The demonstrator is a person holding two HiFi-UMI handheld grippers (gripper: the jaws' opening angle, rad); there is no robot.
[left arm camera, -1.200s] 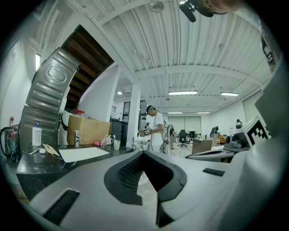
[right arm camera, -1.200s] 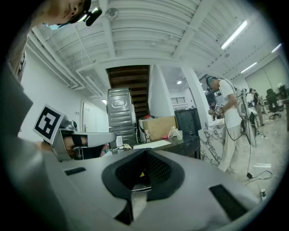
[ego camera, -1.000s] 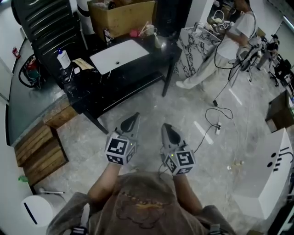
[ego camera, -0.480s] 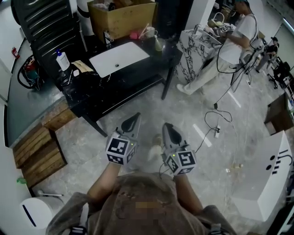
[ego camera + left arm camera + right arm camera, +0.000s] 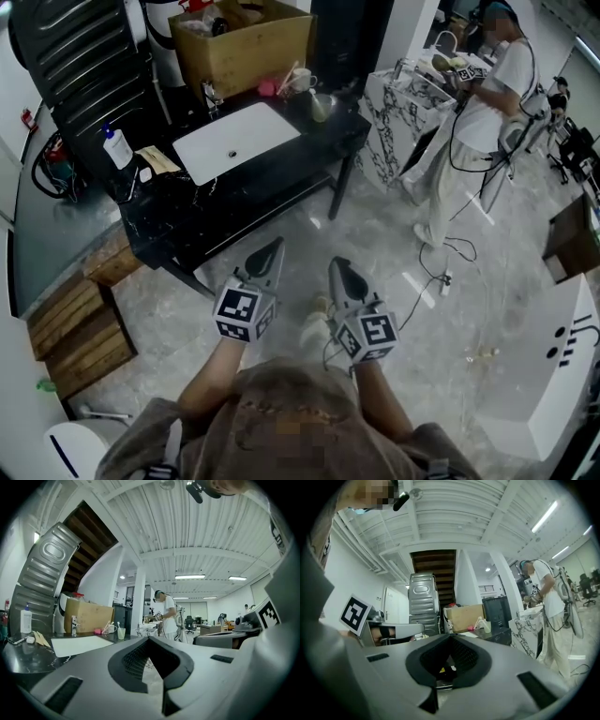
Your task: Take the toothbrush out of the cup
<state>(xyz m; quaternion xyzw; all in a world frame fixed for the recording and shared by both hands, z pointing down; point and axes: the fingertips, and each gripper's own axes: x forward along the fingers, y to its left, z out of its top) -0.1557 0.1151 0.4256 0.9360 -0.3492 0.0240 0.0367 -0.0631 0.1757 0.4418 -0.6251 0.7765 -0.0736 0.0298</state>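
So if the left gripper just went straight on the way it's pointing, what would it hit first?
The left gripper would probably meet the black counter at its front edge, toward its right end. Only bare floor lies between, though depth is unclear.

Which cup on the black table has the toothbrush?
The white handled mug next to the cardboard box; the pale green cup beside it shows no brush.

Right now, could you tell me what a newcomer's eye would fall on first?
The grey left claw and grey right claw, both shut and empty, side by side low in the head view over the pale marble floor. Beyond them stands the black table with a white rectangular basin and, at its far edge, a white cup.
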